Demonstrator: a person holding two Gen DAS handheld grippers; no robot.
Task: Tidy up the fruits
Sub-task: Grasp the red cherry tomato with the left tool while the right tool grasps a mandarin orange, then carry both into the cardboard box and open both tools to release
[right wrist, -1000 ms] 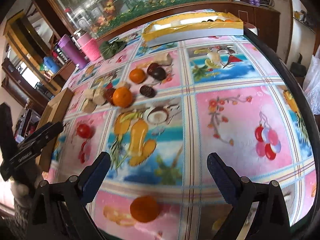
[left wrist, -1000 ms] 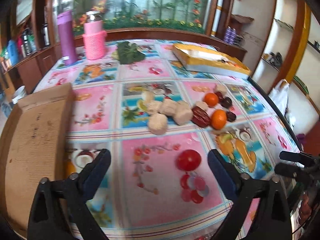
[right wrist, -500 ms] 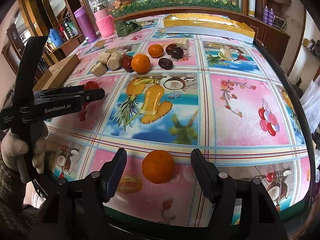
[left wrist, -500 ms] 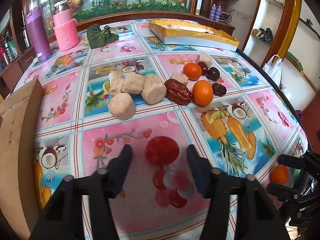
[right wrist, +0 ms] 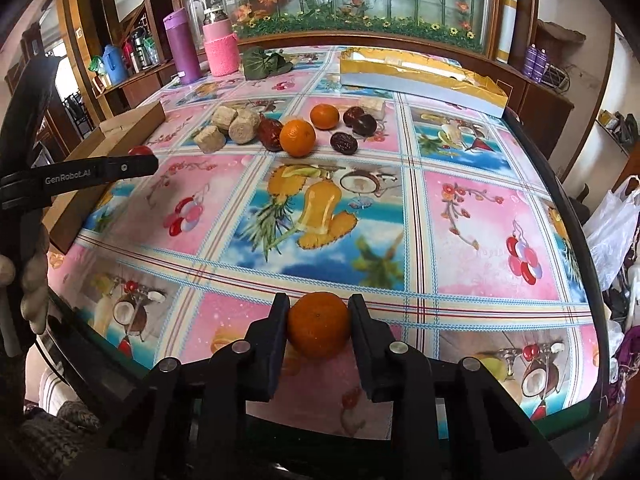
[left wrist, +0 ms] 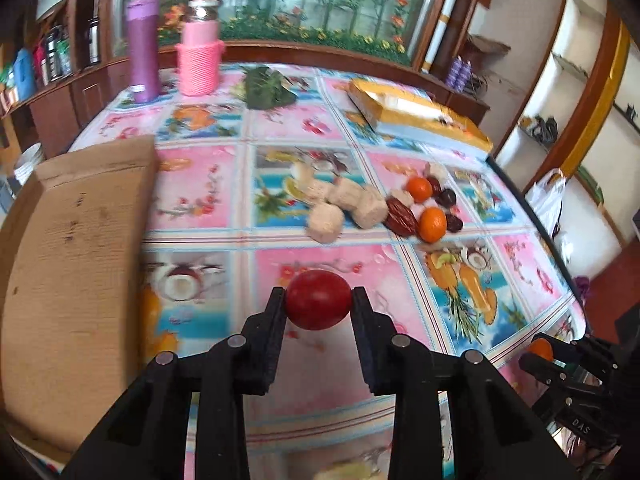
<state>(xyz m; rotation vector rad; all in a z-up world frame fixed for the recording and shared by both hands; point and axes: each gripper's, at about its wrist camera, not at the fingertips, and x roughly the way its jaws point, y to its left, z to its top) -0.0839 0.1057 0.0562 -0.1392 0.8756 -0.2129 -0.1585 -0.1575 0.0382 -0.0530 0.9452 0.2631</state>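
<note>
Tomato (left wrist: 319,300) sits clamped in our left gripper (left wrist: 319,305) above the desk (left wrist: 400,280); orange (right wrist: 319,324) is pinched in our right gripper (right wrist: 319,326).

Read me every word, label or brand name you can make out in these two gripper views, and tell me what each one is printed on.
"GenRobot.AI": white print on the side of the left gripper, seen in the right wrist view.
"DAS": small white letters on the body of the right gripper, seen in the left wrist view; possibly part of a longer mark.
Bottles on the side shelf: any labels are too small to read.
</note>
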